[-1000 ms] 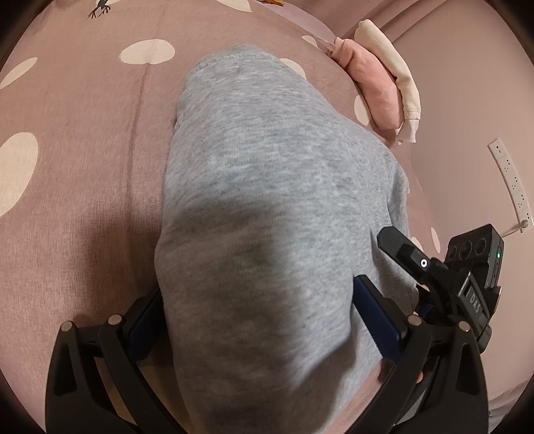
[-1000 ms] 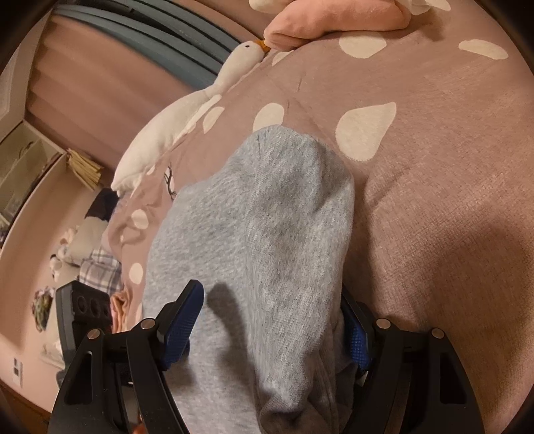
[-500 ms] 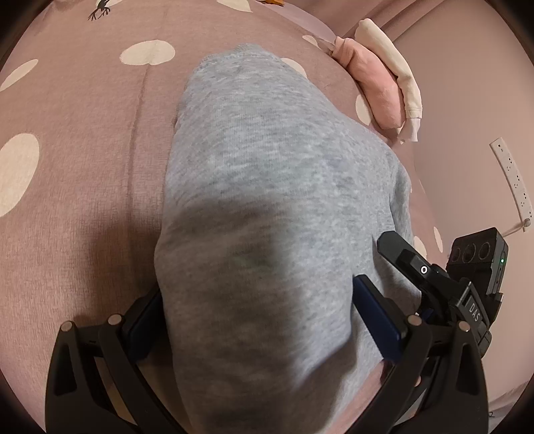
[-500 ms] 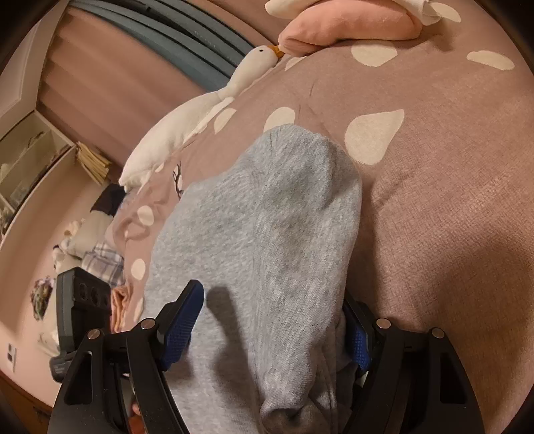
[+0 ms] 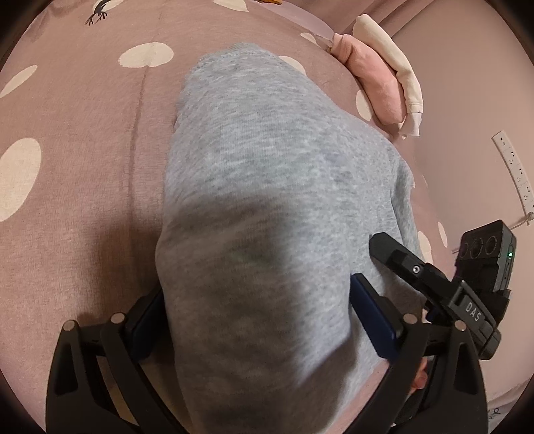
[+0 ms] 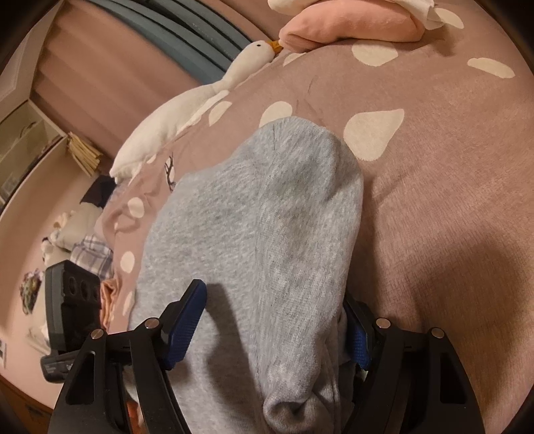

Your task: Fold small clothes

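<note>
You have the grey garment point(image 5: 267, 207) lying lengthwise on the bed point(image 5: 83, 173), stretching away from both cameras, and it already looks narrowed into a long strip, as if its sides are folded in; I cannot tell from here how many layers it has. Your left hand-held gripper point(image 5: 257, 320) straddles the near end, its jaws wide and closing, cloth bulging up between them, though the blue pads do not clearly press on it yet. Your right hand-held gripper point(image 6: 273, 337) does the same at its end: jaws closing, the grey cloth between them, its left pad visibly clear of the fabric while the right pad sits against a bunched edge. So the grip for the next fold looks only begun, and the end-to-end fold still lies ahead of you. A pink folded garment point(image 6: 350, 25) and a cream one point(image 5: 393, 63) sit together at the far edge of the bed, seemingly finished.
</note>
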The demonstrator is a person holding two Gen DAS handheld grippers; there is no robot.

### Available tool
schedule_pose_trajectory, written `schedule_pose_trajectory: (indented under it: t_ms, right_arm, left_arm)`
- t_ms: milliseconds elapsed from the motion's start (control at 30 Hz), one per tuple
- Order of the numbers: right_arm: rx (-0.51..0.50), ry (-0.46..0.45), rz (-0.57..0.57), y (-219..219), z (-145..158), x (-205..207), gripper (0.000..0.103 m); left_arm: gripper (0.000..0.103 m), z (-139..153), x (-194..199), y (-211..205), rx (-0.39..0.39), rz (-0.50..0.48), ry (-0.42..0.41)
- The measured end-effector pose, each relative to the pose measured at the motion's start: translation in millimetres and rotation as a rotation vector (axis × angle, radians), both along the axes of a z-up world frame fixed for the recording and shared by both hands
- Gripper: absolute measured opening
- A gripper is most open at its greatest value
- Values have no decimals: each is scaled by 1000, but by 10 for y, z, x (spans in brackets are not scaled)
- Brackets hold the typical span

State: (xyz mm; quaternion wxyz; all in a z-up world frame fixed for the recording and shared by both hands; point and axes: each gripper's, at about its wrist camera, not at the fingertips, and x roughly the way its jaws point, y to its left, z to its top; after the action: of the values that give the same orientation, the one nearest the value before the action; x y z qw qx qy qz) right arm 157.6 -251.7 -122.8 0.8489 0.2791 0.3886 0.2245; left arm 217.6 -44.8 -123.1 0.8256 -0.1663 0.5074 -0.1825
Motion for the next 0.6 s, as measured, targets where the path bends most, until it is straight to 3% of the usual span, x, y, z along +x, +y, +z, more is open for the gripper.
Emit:
schedule_pose_trajectory:
  t_ms: [200, 467, 600]
  right_arm:
    - [-57, 37, 1, 11, 21, 4, 47]
    - [-183, -4, 6, 228, 106, -9, 32]
    - [-247, -44, -1, 307, 169, -54, 29]
  left_arm:
    - [88, 21, -3, -18, 40, 8, -13]
    - [76, 52, -19, -47, 54, 16, -28]
    - [71, 71, -48, -42, 38, 19, -43]
